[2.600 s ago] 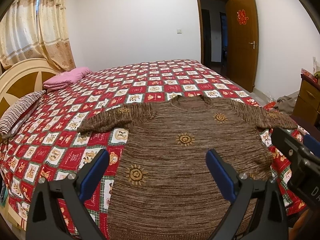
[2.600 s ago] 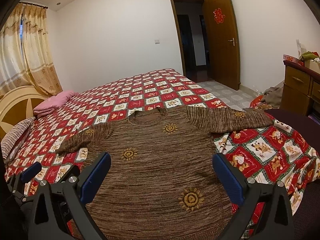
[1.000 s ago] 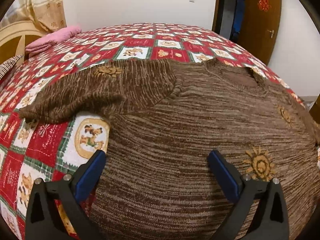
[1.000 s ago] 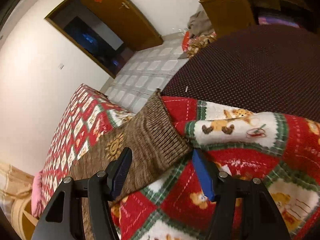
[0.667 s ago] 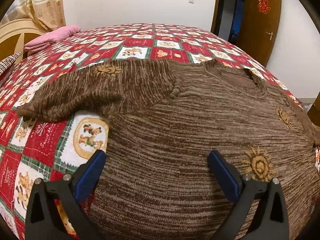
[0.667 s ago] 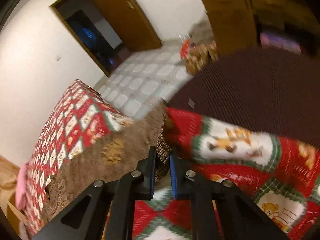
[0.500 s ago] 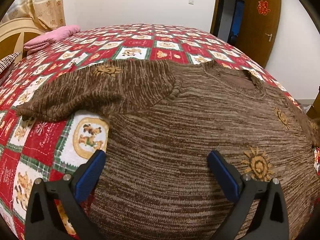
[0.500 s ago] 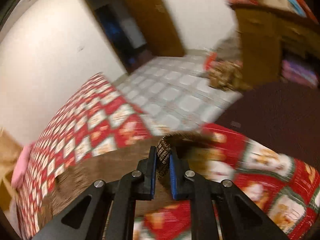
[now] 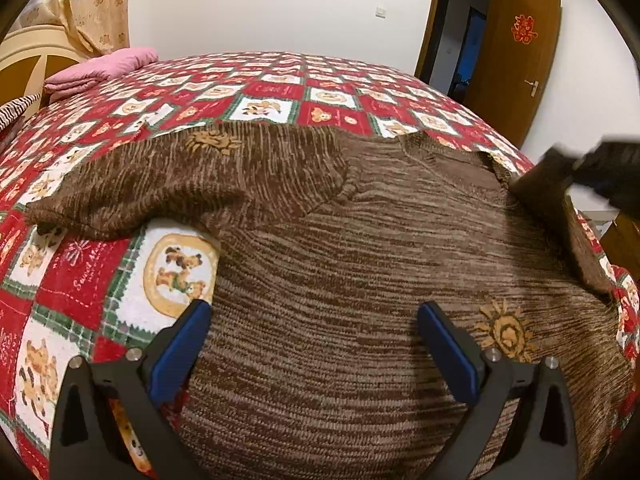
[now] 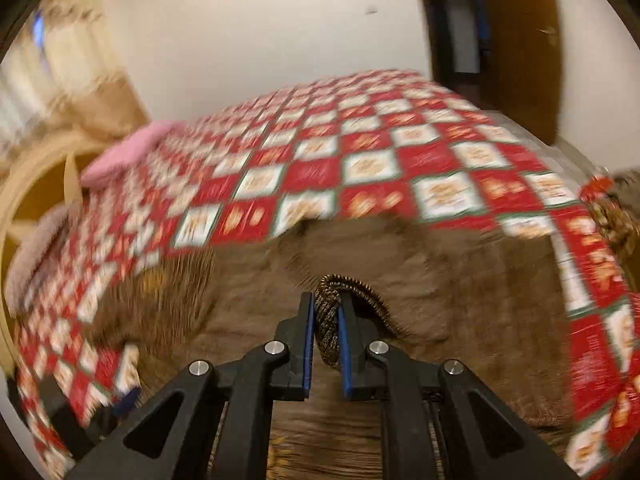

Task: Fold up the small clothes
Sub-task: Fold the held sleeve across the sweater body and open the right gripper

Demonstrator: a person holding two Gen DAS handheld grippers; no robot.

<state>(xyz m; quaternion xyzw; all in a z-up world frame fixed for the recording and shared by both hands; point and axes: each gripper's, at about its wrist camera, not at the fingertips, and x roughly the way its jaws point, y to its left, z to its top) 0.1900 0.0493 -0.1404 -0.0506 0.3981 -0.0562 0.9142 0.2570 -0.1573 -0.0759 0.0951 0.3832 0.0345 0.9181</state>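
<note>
A brown knitted sweater [image 9: 340, 280] with orange sun motifs lies flat on the bed, also blurred in the right wrist view [image 10: 460, 300]. Its left sleeve [image 9: 168, 184] lies spread out to the side. My left gripper [image 9: 316, 344] is open and hovers low over the sweater's body. My right gripper [image 10: 325, 320] is shut on the cuff of the right sleeve [image 10: 348, 288] and holds it lifted above the sweater's body. In the left wrist view the right gripper [image 9: 600, 168] shows blurred at the right edge with the raised sleeve [image 9: 560, 216] hanging from it.
The bed has a red, white and green checked quilt [image 9: 260, 96]. A pink folded cloth [image 9: 100, 68] lies by the cream headboard [image 9: 24, 52]. A brown door [image 9: 516, 56] stands open at the right, beyond the bed's far corner.
My right gripper closed on the right sleeve's cuff, lifted it and swung it left over the sweater's body. The left gripper stayed open and nearly still.
</note>
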